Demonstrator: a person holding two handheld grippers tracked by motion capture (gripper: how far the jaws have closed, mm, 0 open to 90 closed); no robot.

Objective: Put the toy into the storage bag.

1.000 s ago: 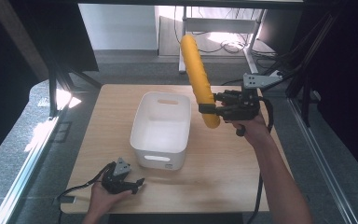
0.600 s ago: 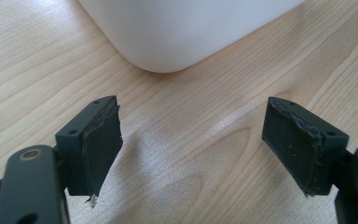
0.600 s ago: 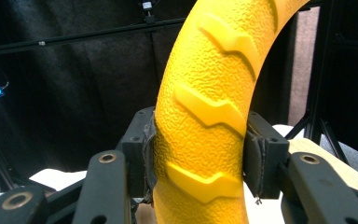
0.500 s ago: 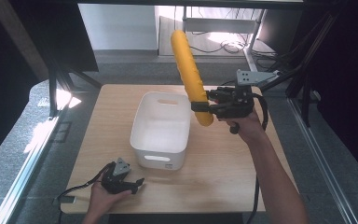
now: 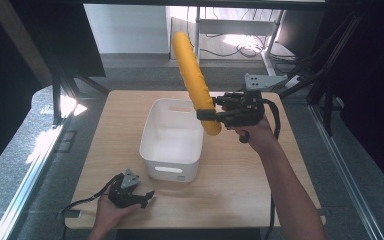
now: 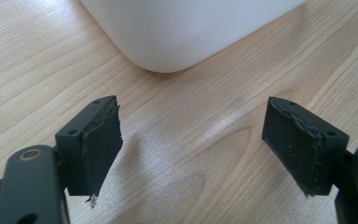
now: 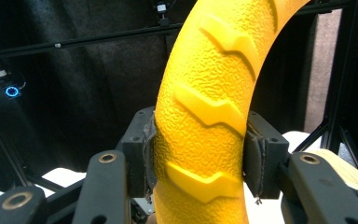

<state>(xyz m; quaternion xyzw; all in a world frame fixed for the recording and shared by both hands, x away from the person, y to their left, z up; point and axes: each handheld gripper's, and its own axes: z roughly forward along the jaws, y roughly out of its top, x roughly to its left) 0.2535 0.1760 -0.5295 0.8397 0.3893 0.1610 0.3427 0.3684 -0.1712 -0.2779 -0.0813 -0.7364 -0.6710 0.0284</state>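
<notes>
Left hand (image 5: 111, 212): enters from the bottom edge and rests low at the near left corner of the table (image 5: 240, 190), palm over its tool.
Left gripper (image 5: 139, 199): lies on the wood, pointing toward the bin's near wall; jaws spread wide with only bare wood between them, gripping nothing. In the left gripper view (image 6: 191, 144) a rounded corner of the bin sits just ahead of the pads.
Bin (image 5: 152, 150): white, open-topped, upright in the middle of the table, with a slot handle in its near wall. Nothing can be seen inside it.
Roller (image 5: 194, 77): long yellow foam cylinder with raised chevron ridges (image 7: 205, 116), tilted, its top leaning left and away, its lower end hanging over the bin's right rim.
Right gripper (image 5: 206, 114): held above the table, pointing left, jaws clamped on the roller near its lower end; pads press both sides (image 7: 200, 154).
Right arm (image 5: 285, 185): stretched forward from the bottom right, forearm bare, wrist raised, hand wrapped round the handle just right of the bin.
</notes>
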